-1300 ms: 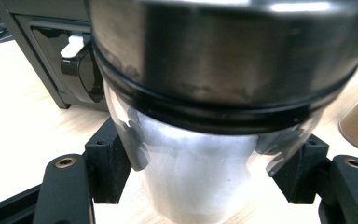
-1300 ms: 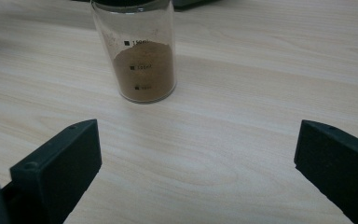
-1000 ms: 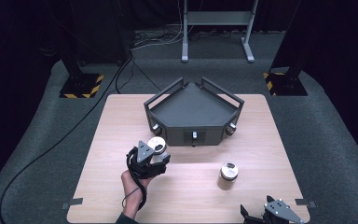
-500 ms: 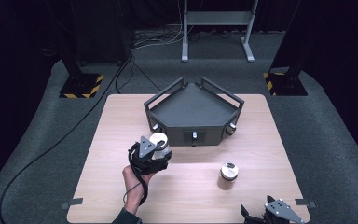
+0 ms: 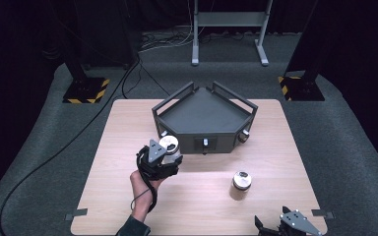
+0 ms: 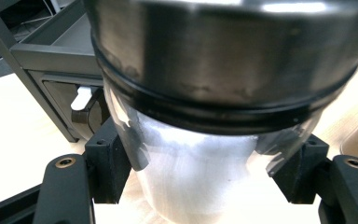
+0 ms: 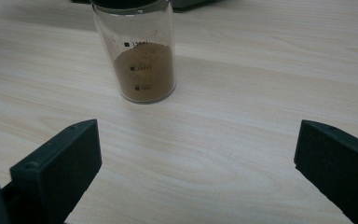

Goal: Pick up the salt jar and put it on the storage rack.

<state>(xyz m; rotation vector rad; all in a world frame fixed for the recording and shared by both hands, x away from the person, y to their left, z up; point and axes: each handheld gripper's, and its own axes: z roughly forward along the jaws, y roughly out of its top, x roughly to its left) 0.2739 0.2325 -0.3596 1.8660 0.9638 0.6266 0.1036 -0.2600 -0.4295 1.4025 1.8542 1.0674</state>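
Observation:
My left gripper (image 5: 163, 158) is shut on a glass jar (image 5: 169, 144) with a metal lid and white powder inside, held just above the table in front of the dark rack's left corner. In the left gripper view the jar (image 6: 205, 154) stands upright between both black pads (image 6: 106, 163). A second jar (image 5: 240, 184) with brown powder stands on the table at the right. My right gripper (image 5: 271, 224) rests open near the table's front right edge. Its jaws (image 7: 196, 154) stand wide apart with the brown jar (image 7: 142, 60) a short way ahead of them.
A dark angular rack (image 5: 204, 115) with rails and front knobs sits at the back middle of the wooden table (image 5: 118, 147). Black stands with hazard-striped bases (image 5: 86, 91) and cables lie on the floor beyond.
My left gripper has edged slightly toward the rack with the white-powder jar in it. The right gripper and the brown jar have stayed put.

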